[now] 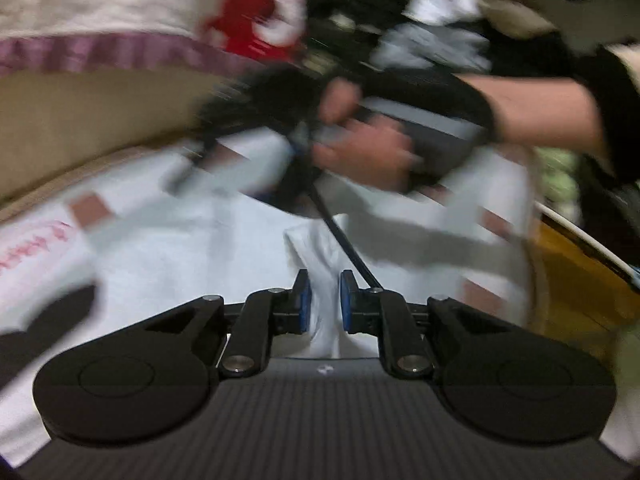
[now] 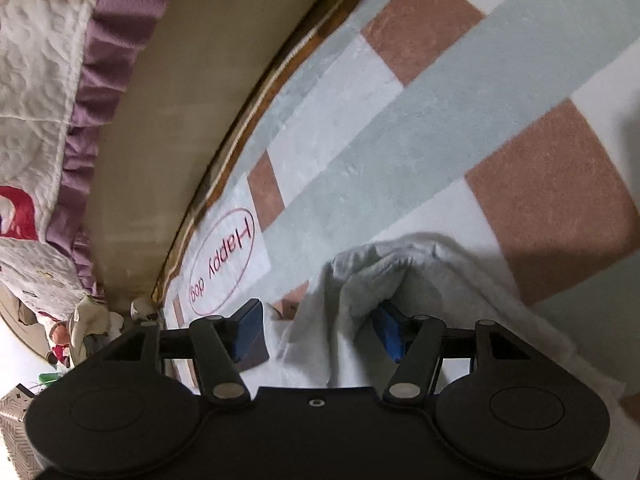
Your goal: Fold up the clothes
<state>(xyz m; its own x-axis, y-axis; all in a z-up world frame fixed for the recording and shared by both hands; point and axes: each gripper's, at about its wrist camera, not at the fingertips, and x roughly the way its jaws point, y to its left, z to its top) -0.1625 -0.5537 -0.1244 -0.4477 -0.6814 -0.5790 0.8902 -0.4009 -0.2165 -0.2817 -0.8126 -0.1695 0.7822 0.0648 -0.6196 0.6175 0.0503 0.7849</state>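
In my left wrist view, badly blurred, a checked mat (image 1: 192, 256) of pale green, white and brown squares covers the surface ahead, its far edge running beside a tan strip (image 1: 100, 120) under a quilt with a purple frill (image 1: 100, 54). A person's hand (image 1: 360, 152) grips the other tool over the middle of the mat, and its black cord (image 1: 340, 240) runs toward me — that crowds the centre. My left claw (image 1: 325, 300) is nearly closed, pinching a fold of white cloth (image 1: 316, 252) between the blue pads.

In my right wrist view the mat (image 2: 440, 100) lies flat and bare toward its far edge; a "Happy dog" stamp (image 2: 224, 260) sits near that edge. My right claw (image 2: 320, 330) stands open, the grey-white cloth (image 2: 360, 280) bunched between the pads and draped over the right one — not pinched.
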